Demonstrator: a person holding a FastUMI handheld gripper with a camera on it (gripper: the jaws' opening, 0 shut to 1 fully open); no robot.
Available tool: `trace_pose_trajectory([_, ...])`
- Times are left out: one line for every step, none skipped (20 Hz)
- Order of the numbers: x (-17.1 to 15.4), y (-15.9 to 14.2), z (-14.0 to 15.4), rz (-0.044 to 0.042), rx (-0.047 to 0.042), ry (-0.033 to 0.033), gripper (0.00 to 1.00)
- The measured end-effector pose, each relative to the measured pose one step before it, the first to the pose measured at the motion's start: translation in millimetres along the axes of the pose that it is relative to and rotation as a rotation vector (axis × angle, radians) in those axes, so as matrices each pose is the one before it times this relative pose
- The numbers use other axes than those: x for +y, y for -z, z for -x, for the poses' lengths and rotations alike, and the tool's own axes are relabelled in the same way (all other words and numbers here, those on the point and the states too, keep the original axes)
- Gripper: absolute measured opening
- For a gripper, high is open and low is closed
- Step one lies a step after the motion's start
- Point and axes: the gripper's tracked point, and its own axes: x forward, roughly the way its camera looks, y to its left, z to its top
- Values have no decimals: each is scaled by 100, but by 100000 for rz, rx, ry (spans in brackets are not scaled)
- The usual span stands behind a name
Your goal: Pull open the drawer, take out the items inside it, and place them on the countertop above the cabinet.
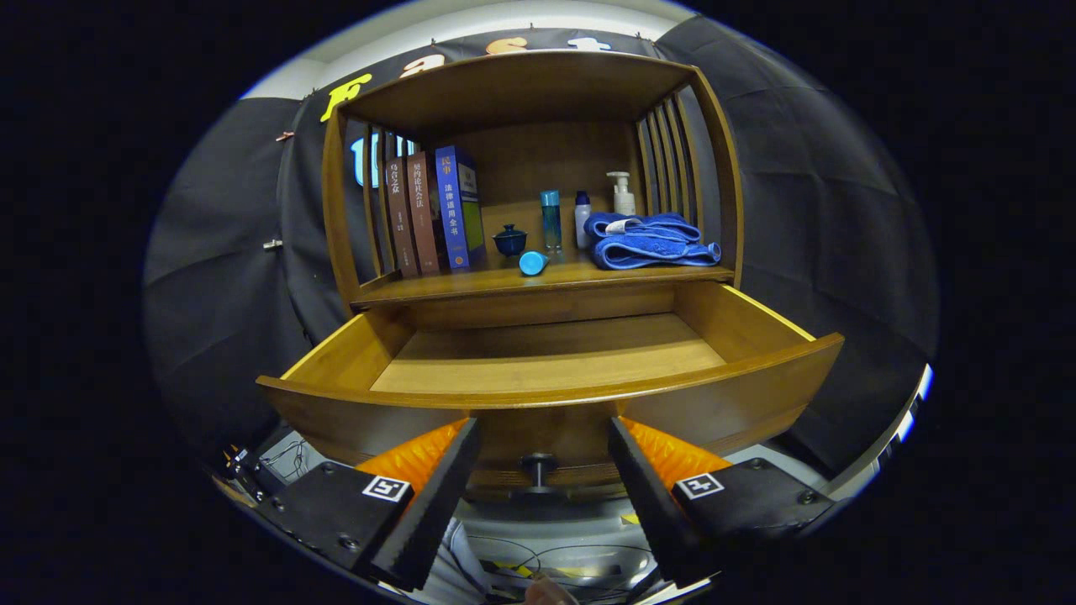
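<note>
— Where are your tongs right now?

— My gripper (544,437) sits low in front of the drawer (546,370). Its two fingers (437,479) are spread wide apart, released, pressing on nothing. The small dark knob (539,465) on the drawer front shows in the gap between them, touched by neither finger.

— And the drawer itself?

— Pulled well out of the wooden cabinet (530,168), just ahead of my fingers. I look down into it over its curved front edge, and what I see of its wooden floor is bare.

— What is on the countertop above it?

— A row of things. At the left, three books (433,214) stand upright against the slatted side. Next to them is a small dark blue lidded pot (509,240), and just in front of that a light blue cylinder (533,262) lies on its side near the shelf's edge. Behind it stands a tall clear blue bottle (551,220), with a white bottle with a dark cap (582,218) beside it. Further right a folded blue towel (651,241) rests on the shelf, and a white pump bottle (623,194) stands behind the towel, near the right-hand slats.

— Anything near your fingers below?

— Some cables (538,559) on a pale floor under the drawer.
</note>
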Motion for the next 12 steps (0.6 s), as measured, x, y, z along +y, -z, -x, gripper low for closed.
trace_pose_trajectory([-12, -257, -678, -359, 454, 178, 99])
trace_pose_trajectory([131, -338, -667, 30, 240, 197, 99])
trace_pose_trajectory([90, -376, -903, 169, 266, 152, 100])
trace_pose_trajectory([31, -614, -764, 36, -425, 154, 100])
trace_pose_trajectory([28, -716, -1016, -41, -948, 22, 100])
trace_pose_trajectory([10, 99, -898, -243, 2559, -15, 100])
trace_pose_trajectory([89, -420, -913, -412, -64, -272, 100])
trace_pose_trajectory([12, -204, -900, 157, 370, -12, 100])
trace_pose_trajectory([25, -337, -650, 470, -52, 192, 100])
trace_pose_trajectory([8, -359, -911, 624, -90, 317, 100])
trace_pose_trajectory([115, -103, -823, 778, 149, 398, 100])
trace_pose_trajectory([-22, -245, -757, 507, 105, 248, 100])
